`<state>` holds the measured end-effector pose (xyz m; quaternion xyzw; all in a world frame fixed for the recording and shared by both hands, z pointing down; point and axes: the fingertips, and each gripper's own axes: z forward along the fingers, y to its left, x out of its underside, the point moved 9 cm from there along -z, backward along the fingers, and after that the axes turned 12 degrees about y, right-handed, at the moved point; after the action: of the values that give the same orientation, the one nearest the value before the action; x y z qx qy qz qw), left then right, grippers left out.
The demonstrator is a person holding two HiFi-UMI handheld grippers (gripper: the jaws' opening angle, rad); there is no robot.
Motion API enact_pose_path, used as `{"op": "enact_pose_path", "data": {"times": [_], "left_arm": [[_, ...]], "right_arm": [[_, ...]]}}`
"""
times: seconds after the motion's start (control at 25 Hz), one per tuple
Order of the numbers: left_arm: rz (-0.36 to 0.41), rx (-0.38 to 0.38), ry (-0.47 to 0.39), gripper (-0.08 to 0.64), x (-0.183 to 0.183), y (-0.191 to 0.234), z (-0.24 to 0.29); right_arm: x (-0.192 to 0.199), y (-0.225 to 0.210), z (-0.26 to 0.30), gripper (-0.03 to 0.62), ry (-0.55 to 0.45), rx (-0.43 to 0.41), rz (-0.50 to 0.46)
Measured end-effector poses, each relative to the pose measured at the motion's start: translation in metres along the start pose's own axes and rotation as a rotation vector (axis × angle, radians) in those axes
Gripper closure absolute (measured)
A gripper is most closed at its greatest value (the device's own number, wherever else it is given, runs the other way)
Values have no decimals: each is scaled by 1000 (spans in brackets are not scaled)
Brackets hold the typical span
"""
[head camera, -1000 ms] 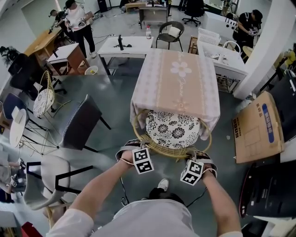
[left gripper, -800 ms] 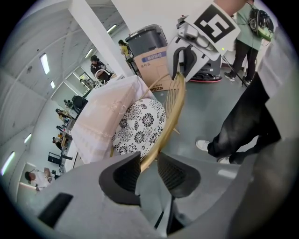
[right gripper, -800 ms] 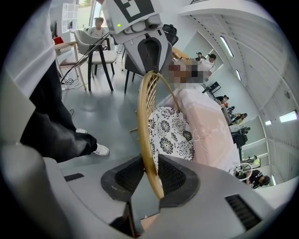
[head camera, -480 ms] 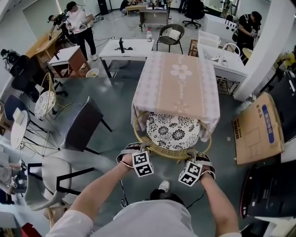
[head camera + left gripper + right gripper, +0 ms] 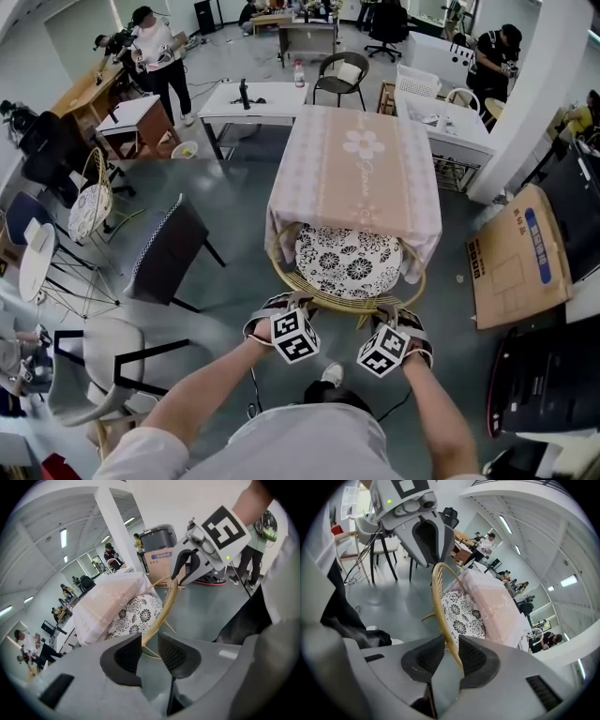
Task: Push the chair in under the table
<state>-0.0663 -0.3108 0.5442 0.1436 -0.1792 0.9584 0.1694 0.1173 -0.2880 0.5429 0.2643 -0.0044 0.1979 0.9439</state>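
At the table (image 5: 356, 159) edge, the chair (image 5: 349, 262) ahead had its rim (image 5: 439, 606) unclamped inside the left hand-held gripper (image 5: 149, 649) and the just-narrowing right hand-held gripper (image 5: 451, 652).

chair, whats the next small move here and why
Probably close both grippers on the back rim, then push forward. The rim sits loosely between the left gripper's jaws and the right gripper's, which have just been closing, and the seat is only partly under the table.
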Motion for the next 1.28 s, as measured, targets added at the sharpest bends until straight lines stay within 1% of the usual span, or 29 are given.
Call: {"op": "enact_pose_path", "data": {"times": [0.08, 0.24, 0.36, 0.48, 0.64, 0.72, 0.84, 0.96, 1.08, 1.16, 1.28], "left_arm": [[-58, 20, -34, 449, -3, -1, -7], [-238, 69, -124, 454, -4, -3, -25], [-374, 79, -210, 475, -6, -4, -43], [-471, 77, -285, 484, -8, -8, -61], [-536, 68, -362, 499, -10, -17, -86], [-559, 73, -390, 506, -11, -23, -97], [-594, 99, -426, 515, -10, -34, -109], [-657, 140, -466, 517, -6, -46, -119], [-687, 141, -484, 531, -3, -61, -130], [-710, 149, -501, 550, 0, -69, -136], [-758, 173, -542, 554, 5, -77, -146]], "right_arm": [[-2, -2, -9, 539, -29, 4, 81], [-11, -2, -32, 543, -98, 7, 194], [-18, 0, -51, 550, -155, 12, 280], [-23, 3, -67, 555, -211, 4, 387], [-33, 7, -93, 560, -305, -47, 581], [-38, 10, -108, 561, -357, -66, 661], [-42, 17, -127, 565, -416, -71, 718], [-41, 23, -144, 572, -474, -90, 785], [-35, 30, -162, 586, -529, -113, 864], [-33, 37, -171, 588, -546, -114, 888], [-30, 51, -178, 589, -557, -110, 907]]}}
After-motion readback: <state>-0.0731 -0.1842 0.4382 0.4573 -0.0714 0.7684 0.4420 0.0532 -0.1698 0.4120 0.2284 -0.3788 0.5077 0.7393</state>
